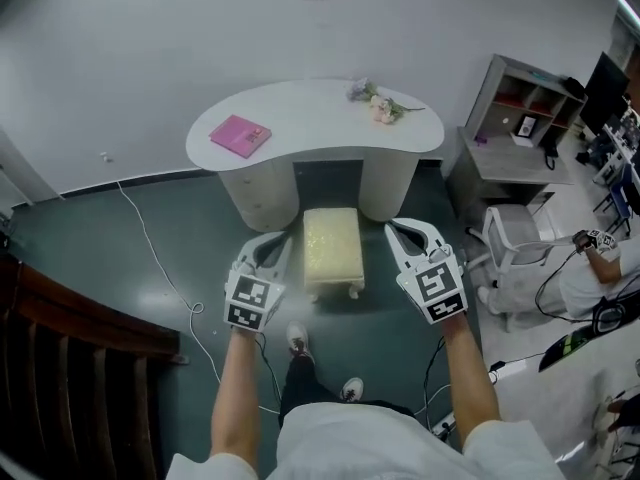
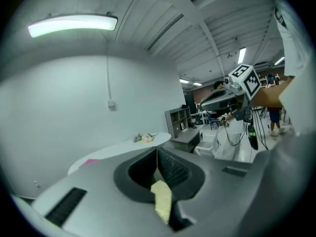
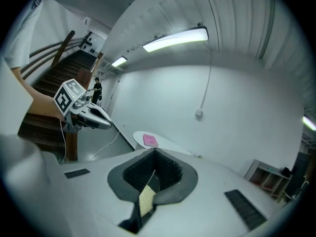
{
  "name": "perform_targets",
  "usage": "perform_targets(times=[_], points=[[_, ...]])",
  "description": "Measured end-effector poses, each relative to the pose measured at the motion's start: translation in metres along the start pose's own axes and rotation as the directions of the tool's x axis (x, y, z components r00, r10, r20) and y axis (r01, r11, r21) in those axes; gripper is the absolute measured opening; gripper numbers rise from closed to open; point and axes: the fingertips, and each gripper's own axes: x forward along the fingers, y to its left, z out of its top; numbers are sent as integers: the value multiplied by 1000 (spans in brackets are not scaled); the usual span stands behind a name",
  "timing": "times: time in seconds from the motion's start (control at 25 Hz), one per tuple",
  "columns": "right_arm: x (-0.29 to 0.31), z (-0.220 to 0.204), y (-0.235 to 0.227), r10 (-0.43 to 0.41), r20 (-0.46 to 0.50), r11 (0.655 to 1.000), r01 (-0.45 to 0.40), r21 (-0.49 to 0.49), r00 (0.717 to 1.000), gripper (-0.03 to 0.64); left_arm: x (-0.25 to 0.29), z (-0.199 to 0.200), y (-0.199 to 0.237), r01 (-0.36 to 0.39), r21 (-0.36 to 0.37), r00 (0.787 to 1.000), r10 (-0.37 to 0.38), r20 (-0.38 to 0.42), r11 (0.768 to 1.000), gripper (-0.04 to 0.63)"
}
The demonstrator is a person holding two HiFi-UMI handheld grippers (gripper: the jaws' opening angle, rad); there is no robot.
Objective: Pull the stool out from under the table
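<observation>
Grippers pressed together, nothing pinched: left gripper and right gripper flank the stool in head view.
Stool stands on the floor just before the table, far end at its knee gap; pink book cover too small to read.

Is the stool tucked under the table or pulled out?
Out. In the head view the stool stands on the floor in front of the table, its whole cream seat showing, none of it covered by the tabletop.
</observation>
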Motion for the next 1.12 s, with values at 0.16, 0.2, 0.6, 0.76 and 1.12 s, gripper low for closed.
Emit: perform_targets(times=[0.16, 0.2, 0.6, 0.76, 1.12], points=[[-20, 37, 2, -15, 48, 999, 17, -38, 999, 15, -30, 41, 1, -35, 65, 997, 31, 64, 997, 21], [-26, 43, 4, -18, 57, 999, 21, -44, 998, 15, -39, 50, 0, -44, 82, 996, 38, 78, 996, 21], [-62, 73, 21, -11, 96, 996, 19, -85, 995, 15, -85, 98, -19, -80, 198, 988, 52, 145, 977, 23], [-67, 82, 22, -12, 110, 994, 23, -105, 994, 14, -88, 105, -20, -84, 213, 987, 52, 155, 973, 23], [-66, 86, 16, -13, 121, 994, 26, -108, 993, 15, -83, 108, -19, -85, 219, 986, 51, 156, 972, 23]])
